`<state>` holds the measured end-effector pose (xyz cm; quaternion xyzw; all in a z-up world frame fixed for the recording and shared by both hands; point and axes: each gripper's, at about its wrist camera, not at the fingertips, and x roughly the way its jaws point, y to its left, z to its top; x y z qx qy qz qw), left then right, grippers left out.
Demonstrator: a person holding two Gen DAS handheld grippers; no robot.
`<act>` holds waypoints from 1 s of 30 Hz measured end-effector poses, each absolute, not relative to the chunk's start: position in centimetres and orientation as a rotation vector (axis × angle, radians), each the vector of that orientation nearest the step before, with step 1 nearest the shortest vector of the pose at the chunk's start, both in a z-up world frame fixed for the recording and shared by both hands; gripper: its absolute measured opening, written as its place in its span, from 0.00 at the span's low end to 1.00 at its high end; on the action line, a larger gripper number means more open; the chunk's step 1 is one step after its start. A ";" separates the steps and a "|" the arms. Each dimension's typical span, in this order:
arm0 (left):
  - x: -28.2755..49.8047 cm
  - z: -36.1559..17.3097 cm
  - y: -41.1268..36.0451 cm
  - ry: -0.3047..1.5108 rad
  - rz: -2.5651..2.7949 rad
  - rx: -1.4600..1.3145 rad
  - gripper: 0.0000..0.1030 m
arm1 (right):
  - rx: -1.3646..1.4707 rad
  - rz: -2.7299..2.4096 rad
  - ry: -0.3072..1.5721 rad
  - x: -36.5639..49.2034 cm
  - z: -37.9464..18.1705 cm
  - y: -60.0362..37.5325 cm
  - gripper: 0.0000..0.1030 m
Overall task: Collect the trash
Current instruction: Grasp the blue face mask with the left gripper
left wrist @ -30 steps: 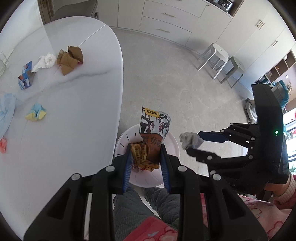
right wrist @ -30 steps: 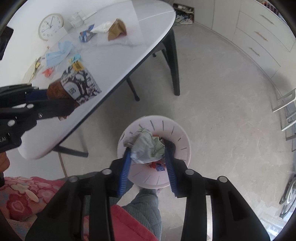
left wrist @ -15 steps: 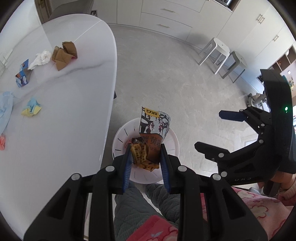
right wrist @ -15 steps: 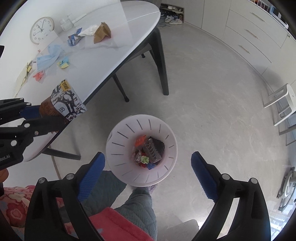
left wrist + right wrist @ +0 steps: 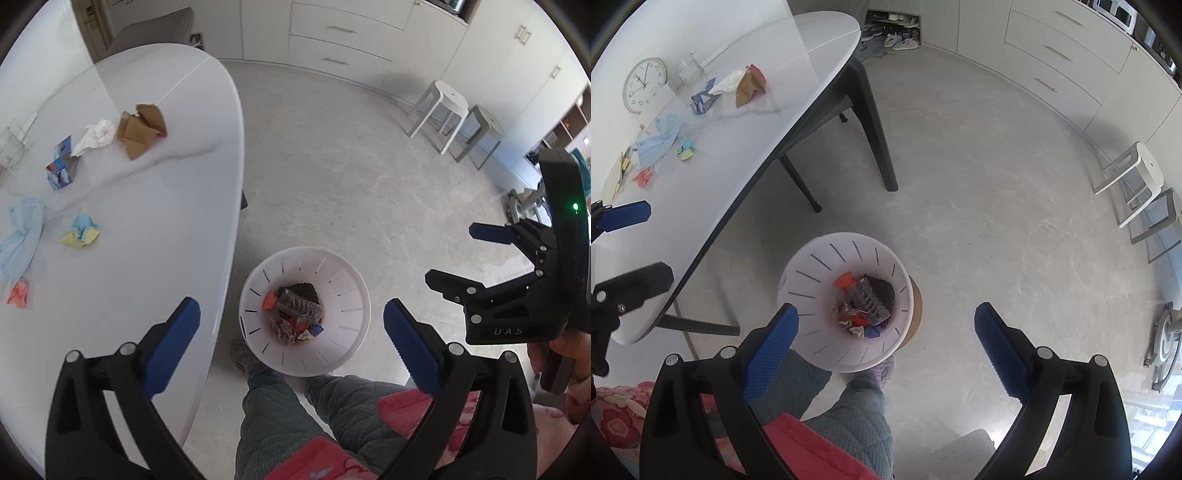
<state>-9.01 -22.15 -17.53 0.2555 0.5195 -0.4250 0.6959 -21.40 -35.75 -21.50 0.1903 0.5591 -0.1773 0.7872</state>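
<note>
A white slotted bin (image 5: 351, 295) stands on the floor beside the white table (image 5: 147, 258) and holds a dark snack wrapper (image 5: 299, 301) and small scraps. My left gripper (image 5: 290, 314) hangs over it, its jaws opening wide with nothing between them. My right gripper (image 5: 886, 312) is open and empty above the bin (image 5: 812, 266)'s right side. On the table lie brown paper (image 5: 140, 129), a white tissue (image 5: 96, 134), a blue carton (image 5: 61, 168), a light blue mask (image 5: 20, 236), a yellow-blue wad (image 5: 81, 236) and an orange scrap (image 5: 18, 293).
The person's legs (image 5: 280, 406) stand right behind the bin. Dark table legs (image 5: 875, 122) rise left of it. Two stools (image 5: 439, 107) and white cabinets (image 5: 332, 33) line the far wall. A round clock (image 5: 644, 85) lies on the table's far end.
The left gripper has opened and the snack packet it held has dropped into the bin. The right gripper let go of a grey wad, opened wide and drifted to the right.
</note>
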 end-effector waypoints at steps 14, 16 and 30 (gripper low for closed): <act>-3.3 -15.6 -16.8 1.150 -0.804 0.447 0.92 | 0.340 -0.312 1.171 -16.0 -19.3 -33.3 0.97; -2.1 -15.4 -15.7 1.149 -0.774 0.421 0.92 | 0.325 -0.293 1.162 -14.4 -18.7 -32.5 0.97; 9.4 -15.2 -3.3 1.157 -0.488 0.214 0.92 | 0.218 -0.085 1.135 -1.0 -16.7 -23.7 0.97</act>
